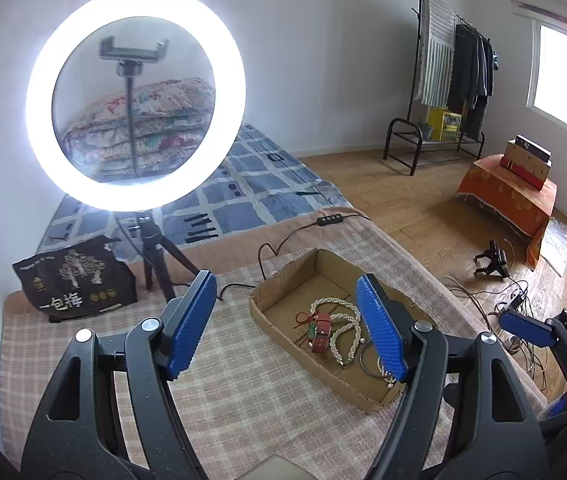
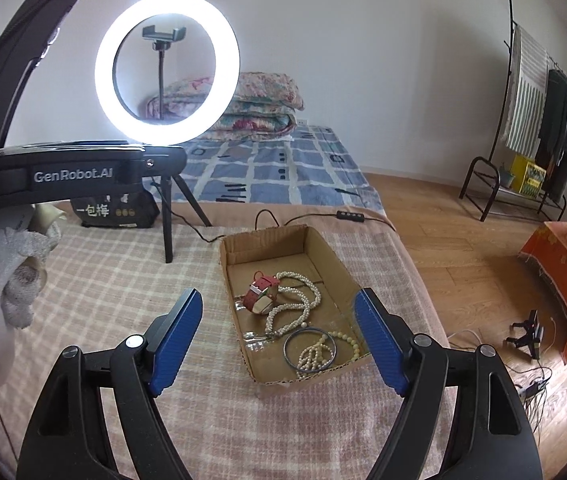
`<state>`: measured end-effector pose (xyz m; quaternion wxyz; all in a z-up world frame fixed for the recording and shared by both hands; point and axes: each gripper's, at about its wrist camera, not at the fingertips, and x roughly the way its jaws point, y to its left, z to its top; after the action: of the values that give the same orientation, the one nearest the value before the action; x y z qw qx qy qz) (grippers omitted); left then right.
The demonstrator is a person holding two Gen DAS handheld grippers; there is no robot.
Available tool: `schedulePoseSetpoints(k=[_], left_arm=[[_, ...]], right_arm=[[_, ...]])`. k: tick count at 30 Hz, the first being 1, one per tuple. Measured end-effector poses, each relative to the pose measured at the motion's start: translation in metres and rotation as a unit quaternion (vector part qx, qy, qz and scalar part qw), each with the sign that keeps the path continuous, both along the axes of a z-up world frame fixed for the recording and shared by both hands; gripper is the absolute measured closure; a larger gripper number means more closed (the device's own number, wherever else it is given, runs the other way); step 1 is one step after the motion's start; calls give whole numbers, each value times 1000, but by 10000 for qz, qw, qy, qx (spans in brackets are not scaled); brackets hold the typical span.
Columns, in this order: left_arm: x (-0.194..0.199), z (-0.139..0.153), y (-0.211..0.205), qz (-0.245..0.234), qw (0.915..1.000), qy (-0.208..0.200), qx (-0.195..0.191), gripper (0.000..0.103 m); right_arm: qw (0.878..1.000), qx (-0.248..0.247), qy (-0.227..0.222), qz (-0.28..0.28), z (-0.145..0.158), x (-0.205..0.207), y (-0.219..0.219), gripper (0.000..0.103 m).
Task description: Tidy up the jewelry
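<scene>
A shallow tray of raw corrugated cardboard, its walls roughly cut and its front edge ragged, lies on a soft pink-and-cream checked blanket near the blanket's right edge. All the jewelry sits inside it. A watch with a red leather strap and a shiny metal case rests toward the tray's left wall. Touching it, a long rope of small round pearls loops across the middle of the floor. Toward the front edge a thin dark metal bangle lies flat, a perfect ring, with a smaller cluster of cream beads spilling through it.

The left gripper hangs above the blanket with its ribbed blue pads spread wide and nothing between them; the right gripper stands likewise, jaws apart and empty, framing the tray's front half from above.

At the blanket's far edge a glowing ring light stands on a black tripod, its thin cable trailing behind the tray. Beside it slumps a glossy black pouch printed with white characters
</scene>
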<state>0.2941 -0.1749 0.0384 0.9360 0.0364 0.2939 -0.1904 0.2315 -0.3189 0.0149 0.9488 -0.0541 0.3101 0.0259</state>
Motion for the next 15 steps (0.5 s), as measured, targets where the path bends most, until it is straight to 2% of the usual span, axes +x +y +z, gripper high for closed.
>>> schedulePoseSetpoints(k=[2,6,12,15], left_arm=[[-11,6,10,40,10000,-30,-61,27],[-39,16,29,138,9997,-166,-125,16],[-88,27,54,200,9991,-374,-78,15],[-111,28,63,204,9988,-439,-26,8]], right_arm=[[10000,-47,-66,-12,6,-7,3,24],[9998,-59,-157,-109,10,-20,3,23],[9992,-276,-233,-163,15,-33,2,23],[9991,-285,-286,-143,17,-40,1,23]])
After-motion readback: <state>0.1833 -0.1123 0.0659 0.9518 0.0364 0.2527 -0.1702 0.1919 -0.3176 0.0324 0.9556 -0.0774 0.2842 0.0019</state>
